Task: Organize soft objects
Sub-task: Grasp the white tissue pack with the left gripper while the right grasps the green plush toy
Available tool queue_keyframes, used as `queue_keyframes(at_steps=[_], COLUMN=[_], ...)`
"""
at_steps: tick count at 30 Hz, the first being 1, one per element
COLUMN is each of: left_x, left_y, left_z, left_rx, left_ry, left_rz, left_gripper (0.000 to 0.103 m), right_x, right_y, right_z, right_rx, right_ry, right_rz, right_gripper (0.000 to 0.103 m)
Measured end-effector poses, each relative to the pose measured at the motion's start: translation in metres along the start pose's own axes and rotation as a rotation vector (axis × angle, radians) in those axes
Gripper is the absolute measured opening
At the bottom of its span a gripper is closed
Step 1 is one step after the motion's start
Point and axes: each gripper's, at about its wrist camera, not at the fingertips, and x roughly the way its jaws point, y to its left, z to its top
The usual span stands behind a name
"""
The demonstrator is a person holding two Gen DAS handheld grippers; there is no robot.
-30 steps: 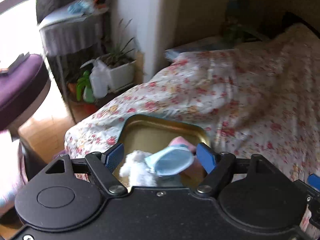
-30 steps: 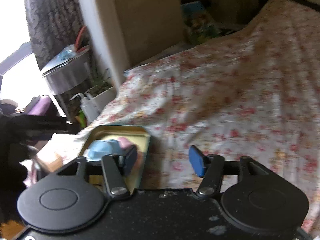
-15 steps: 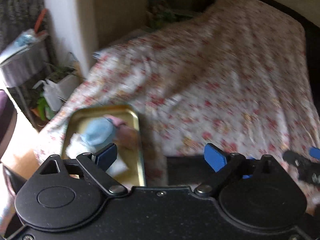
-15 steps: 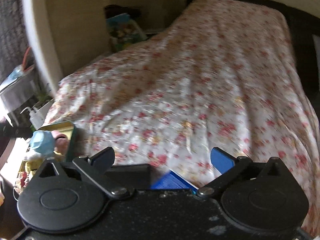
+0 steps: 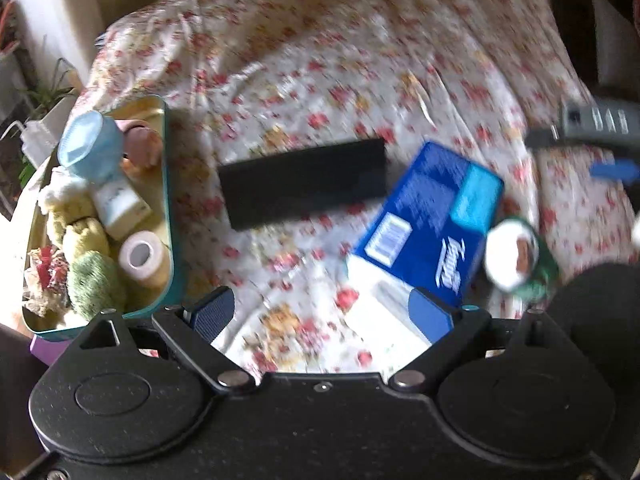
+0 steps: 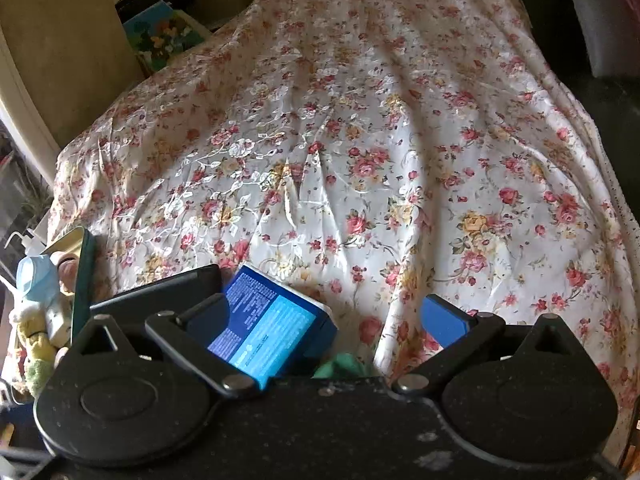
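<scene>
The left gripper (image 5: 320,312) had swung away from the gold metal tray (image 5: 167,184), jaws released, toward the blue tissue pack (image 5: 428,216); the right gripper (image 6: 336,316) was released too.

The left gripper (image 5: 322,314) fills the lower half of its own view, its two blue-padded fingers (image 5: 212,314) spread wide apart with nothing between them. The right gripper (image 6: 326,318) sits likewise along the bottom of its own view, jaws parted wide and empty, its blue pads at lower left and lower right of centre. In the left wrist view, part of the right gripper shows blurred at the right edge, one blue pad visible.
</scene>
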Motion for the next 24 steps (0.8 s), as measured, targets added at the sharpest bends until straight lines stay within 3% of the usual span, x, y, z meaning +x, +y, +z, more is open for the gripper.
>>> queue_keyframes(at_steps=[15, 24], left_x=[0.03, 0.056], left_y=[-0.025, -0.027], left_z=[-0.038, -0.03], left_rx=[0.108, 0.011], left_ry=[0.058, 0.096], left_rz=[-0.051, -0.068], left_gripper=[0.091, 0.091], right_x=[0.004, 0.005], right_y=[0.02, 0.017], right_z=[-0.003, -0.002], right_rx=[-0.114, -0.099], right_ry=[0.016, 0.018], right_rz=[-0.046, -0.036], right_gripper=[0.103, 0.103])
